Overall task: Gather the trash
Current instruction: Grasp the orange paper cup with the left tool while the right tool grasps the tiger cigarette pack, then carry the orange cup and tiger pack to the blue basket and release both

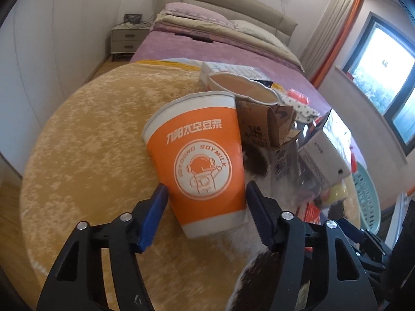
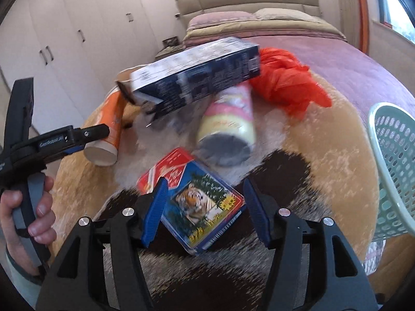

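Item: orange paper cup (image 1: 199,153), lying on its side on the plush tan blanket (image 1: 90,142) at the near left of the trash pile, long axis pointing away from the left gripper (image 1: 206,204), base nearest. Fingers open, straddling the base; whether they touch is unclear.

Item: tiger-print box (image 2: 199,202), flat, between the right gripper's (image 2: 203,199) open fingers.

Receptacle: green basket (image 2: 394,168), far right.
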